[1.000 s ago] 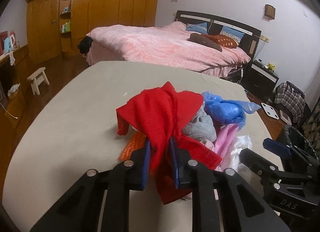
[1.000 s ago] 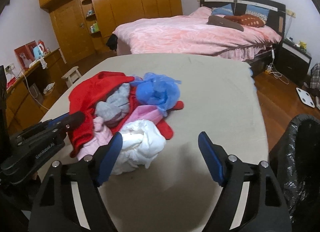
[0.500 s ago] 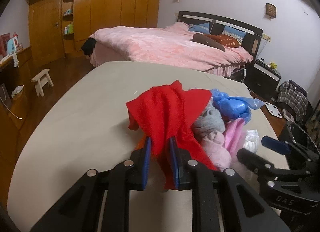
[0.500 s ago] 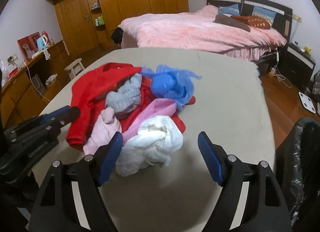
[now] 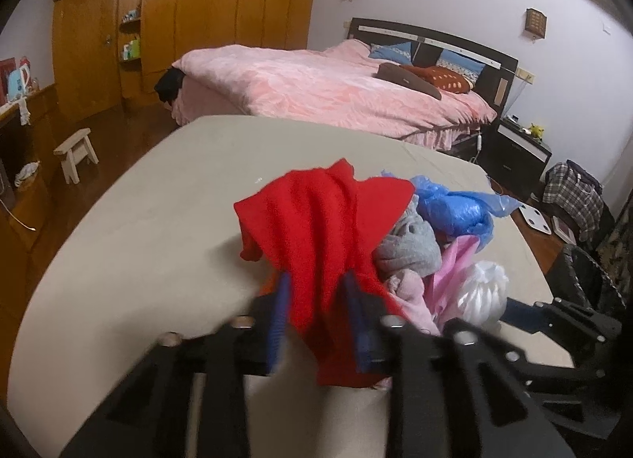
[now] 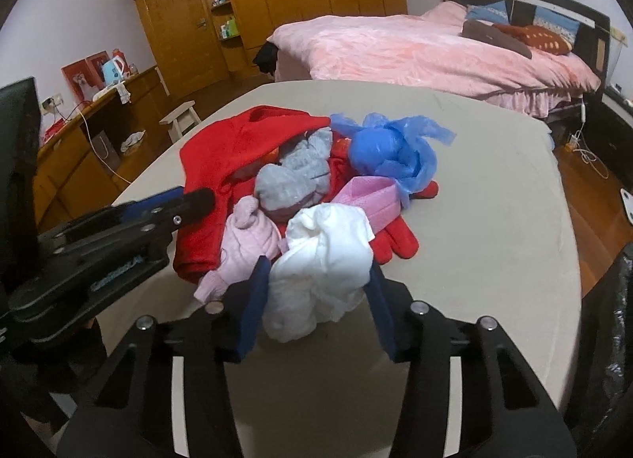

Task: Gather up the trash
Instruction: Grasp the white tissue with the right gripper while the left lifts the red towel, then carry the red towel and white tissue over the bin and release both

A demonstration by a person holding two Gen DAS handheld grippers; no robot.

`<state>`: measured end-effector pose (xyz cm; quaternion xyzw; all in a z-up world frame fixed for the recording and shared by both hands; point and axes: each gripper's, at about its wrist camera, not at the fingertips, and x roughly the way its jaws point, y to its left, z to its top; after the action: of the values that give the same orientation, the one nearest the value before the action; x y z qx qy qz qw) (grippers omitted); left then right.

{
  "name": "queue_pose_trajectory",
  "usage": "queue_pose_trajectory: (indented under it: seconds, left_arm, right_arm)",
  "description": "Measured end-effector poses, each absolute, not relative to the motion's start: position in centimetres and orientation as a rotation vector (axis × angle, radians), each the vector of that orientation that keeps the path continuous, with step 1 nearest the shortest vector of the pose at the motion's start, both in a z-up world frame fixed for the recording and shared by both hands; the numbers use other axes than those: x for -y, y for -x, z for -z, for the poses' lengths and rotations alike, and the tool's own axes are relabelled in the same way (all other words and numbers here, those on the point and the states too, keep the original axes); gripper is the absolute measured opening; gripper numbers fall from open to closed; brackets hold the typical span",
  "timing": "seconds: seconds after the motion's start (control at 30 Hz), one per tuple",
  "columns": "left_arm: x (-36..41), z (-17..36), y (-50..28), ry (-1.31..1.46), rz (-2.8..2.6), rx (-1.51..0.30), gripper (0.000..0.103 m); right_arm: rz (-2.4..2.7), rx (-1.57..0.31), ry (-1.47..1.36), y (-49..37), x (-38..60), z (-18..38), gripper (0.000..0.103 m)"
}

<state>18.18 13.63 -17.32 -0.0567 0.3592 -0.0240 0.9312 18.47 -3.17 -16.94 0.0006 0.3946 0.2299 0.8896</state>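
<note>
- Writing: the side of the left claw (image 6: 198, 197), seen from the right wrist view, carries pale lettering that is too blurred to read. No other label or brand is legible.
- Count in the pile on the grey desk (image 6: 494, 189): one red cloth (image 5: 316, 228), one grey knitted piece (image 6: 294, 177), one pale pink knitted piece (image 6: 247, 238), one pink sheet (image 6: 374, 199), one blue plastic bag (image 6: 389, 149), one white crumpled bag (image 6: 320, 272), and one red glove (image 6: 395, 242) with its fingers showing at the pile's 4 o'clock edge.
- Left claw (image 5: 316, 311): nearly closed, its two blue pads pinching a fold of the red cloth, which is lifted into a tent over the pile; the claw sits at 6 o'clock of the cloth in its own view.
- Right claw (image 6: 316, 299): closing, roughly half open, with the white crumpled bag between its blue pads; the pads sit just beside the bag on either side, and I cannot tell whether they press it.
- The white crumpled bag lies at the pile's 6 o'clock edge, on the desk, touching the pale pink knitted piece and the pink sheet.
- One black bin bag (image 6: 609, 323) stands off the desk at 3 o'clock in the right wrist view.
- Beyond the desk at 12 o'clock: one bed (image 5: 316, 90) under a pink cover, one small wooden stool (image 5: 77, 149) on the floor.
</note>
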Motion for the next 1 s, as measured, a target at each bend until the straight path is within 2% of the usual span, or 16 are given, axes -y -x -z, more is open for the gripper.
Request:
queue_pose_trajectory:
  seconds: [0.07, 0.17, 1.0]
  left_arm:
    - [-13.7, 17.4, -18.1, 0.134, 0.065, -0.737, 0.011]
    - [-13.7, 17.0, -17.9, 0.135, 0.076, -0.726, 0.006]
    - [-10.8, 8.0, -14.0, 0.144, 0.171, -0.534, 0.004]
  right_arm:
    - [-0.469, -0.81, -0.005, -18.2, 3.6, 16.5, 0.046]
    - [-0.457, -0.798, -0.014, -18.0, 4.4, 15.8, 0.046]
    - [-0.387, -0.649, -0.056, -15.7, 10.0, 8.8, 0.046]
